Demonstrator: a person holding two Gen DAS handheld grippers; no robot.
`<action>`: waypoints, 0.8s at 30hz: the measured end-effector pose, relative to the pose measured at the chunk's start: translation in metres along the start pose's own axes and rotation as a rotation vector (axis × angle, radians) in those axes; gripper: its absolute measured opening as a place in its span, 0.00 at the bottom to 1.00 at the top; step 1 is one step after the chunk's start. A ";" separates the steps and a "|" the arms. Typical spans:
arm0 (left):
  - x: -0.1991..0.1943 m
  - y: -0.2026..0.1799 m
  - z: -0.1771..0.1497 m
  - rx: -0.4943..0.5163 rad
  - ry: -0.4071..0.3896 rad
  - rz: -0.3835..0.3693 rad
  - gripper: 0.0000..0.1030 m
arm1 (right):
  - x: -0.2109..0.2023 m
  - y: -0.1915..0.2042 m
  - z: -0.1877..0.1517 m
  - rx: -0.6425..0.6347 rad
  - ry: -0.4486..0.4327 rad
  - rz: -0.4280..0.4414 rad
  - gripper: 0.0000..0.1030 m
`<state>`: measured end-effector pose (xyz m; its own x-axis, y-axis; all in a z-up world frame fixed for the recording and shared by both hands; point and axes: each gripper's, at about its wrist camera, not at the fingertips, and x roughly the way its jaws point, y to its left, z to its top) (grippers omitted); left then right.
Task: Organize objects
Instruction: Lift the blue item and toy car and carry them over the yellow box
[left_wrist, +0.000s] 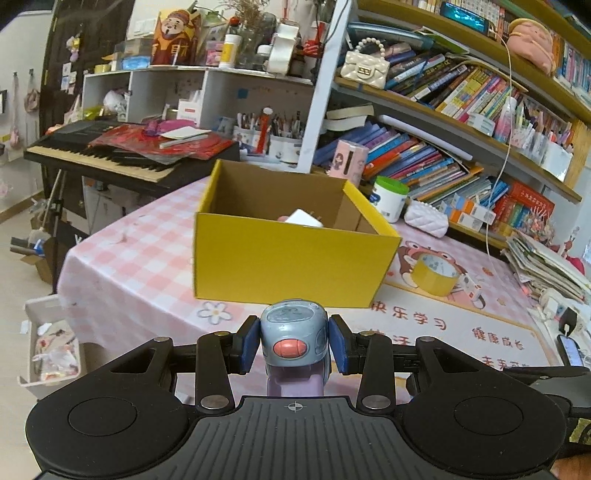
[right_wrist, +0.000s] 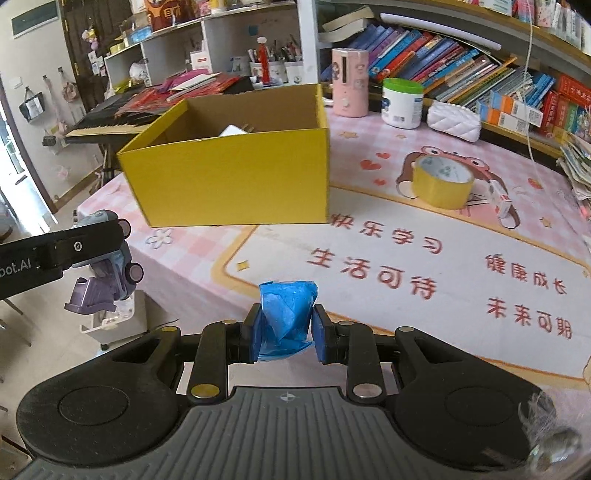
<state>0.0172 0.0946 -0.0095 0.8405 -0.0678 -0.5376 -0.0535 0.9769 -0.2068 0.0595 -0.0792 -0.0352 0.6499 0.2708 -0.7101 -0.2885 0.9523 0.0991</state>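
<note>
Progress looks partial: the box on the counter already holds a white item, while two things are in hand and not yet dropped in. The left gripper has its jaws closed on a toy, held short of the box's near wall. The right gripper has its jaws clamped on a blue wad, above the counter's near edge. A tape roll and a small carton lie to the right of the box, probably left to sort.

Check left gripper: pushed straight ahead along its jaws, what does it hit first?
Likely the near wall of the yellow box, dead ahead of the left gripper holding the toy. Height relative to the rim is unclear.
</note>
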 end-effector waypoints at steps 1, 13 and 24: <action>-0.002 0.003 0.000 -0.002 -0.003 0.003 0.37 | 0.000 0.004 -0.001 -0.003 -0.001 0.003 0.25; -0.019 0.031 0.001 -0.030 -0.038 0.018 0.37 | -0.003 0.039 0.001 -0.052 -0.004 0.017 0.25; -0.023 0.036 0.028 -0.030 -0.121 0.024 0.37 | -0.002 0.049 0.022 -0.085 -0.059 0.032 0.25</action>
<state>0.0111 0.1369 0.0183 0.8975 -0.0175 -0.4406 -0.0894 0.9713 -0.2205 0.0595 -0.0299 -0.0137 0.6788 0.3112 -0.6651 -0.3666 0.9284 0.0603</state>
